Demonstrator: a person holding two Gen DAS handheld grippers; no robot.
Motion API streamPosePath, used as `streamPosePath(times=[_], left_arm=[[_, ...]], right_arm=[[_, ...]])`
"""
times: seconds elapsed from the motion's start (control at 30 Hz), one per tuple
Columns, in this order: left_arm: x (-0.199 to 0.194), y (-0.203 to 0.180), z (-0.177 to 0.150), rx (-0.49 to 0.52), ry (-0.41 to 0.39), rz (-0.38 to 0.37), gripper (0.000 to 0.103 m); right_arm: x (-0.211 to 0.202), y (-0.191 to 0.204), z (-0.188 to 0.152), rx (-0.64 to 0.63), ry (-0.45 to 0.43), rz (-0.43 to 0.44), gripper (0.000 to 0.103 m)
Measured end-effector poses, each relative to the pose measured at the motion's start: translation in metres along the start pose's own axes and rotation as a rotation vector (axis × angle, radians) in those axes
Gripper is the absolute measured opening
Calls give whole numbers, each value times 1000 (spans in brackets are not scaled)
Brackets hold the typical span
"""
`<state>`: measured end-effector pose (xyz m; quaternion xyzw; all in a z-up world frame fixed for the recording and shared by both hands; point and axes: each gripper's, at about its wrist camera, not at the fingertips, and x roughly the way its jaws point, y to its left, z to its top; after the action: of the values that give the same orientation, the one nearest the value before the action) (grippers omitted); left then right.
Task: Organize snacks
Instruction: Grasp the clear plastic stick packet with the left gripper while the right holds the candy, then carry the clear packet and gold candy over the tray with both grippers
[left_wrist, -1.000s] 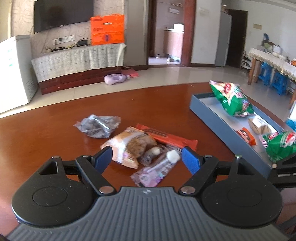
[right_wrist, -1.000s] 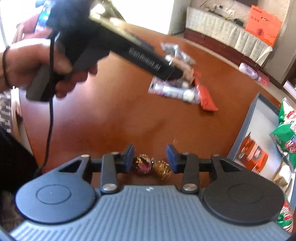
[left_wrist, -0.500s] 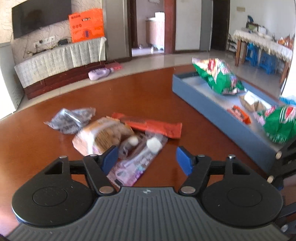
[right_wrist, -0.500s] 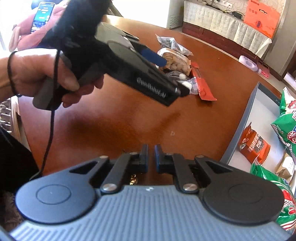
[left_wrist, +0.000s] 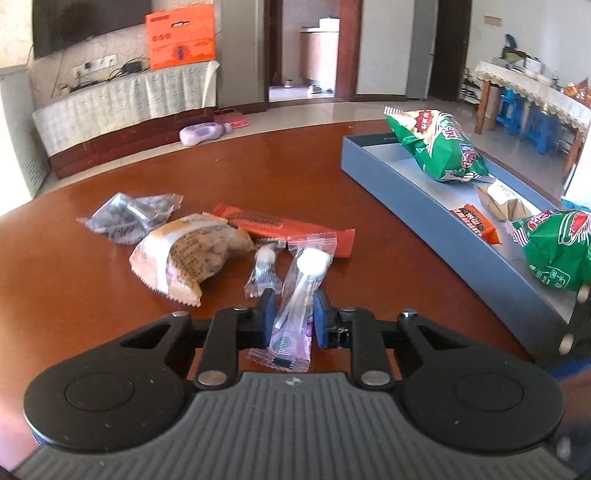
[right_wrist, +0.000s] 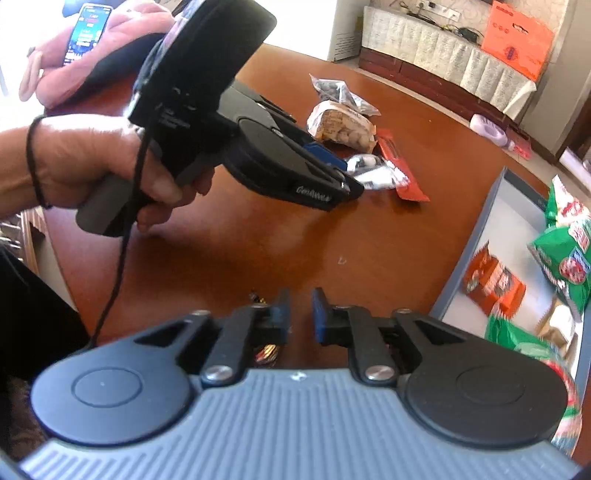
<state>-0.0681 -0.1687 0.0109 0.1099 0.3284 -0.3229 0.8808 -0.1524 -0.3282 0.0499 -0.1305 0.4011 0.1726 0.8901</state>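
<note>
Left fingers (left_wrist: 267, 314) have just been closing, pinching the lollipop (left_wrist: 301, 291); its stick runs toward 12 o'clock. Tray (left_wrist: 424, 206) lies at 2 o'clock. Right gripper (right_wrist: 300, 312), jaws just parted, holds nothing.

The left gripper (left_wrist: 291, 317) pointed down at a slant, its jaws having just been closing, the blue pads pressing a clear wrapper between them; the left hand (right_wrist: 110, 166) gripped its handle, wrist banded; the right gripper (right_wrist: 300, 314) had just been opening, jaws narrowly apart, nothing between them.
</note>
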Motion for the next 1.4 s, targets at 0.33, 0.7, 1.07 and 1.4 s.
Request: streamPosePath(times=[0.33,0.7,1.07,1.4], left_arm=[[-15,-6,-10,1,35,34,28],[-7,-18,-5,73,25,5,29],[-8,-7,1,-22,10,68,16],[-22,0,11,-65,-40,134,12]], right_arm=[[1,16,-13,-14,10,-48,63],[-1,15,-13,-8,4,-35,25],[-9,0,3,68,-74,-50,25],[-24,-12,9,128,-152,-72,25]])
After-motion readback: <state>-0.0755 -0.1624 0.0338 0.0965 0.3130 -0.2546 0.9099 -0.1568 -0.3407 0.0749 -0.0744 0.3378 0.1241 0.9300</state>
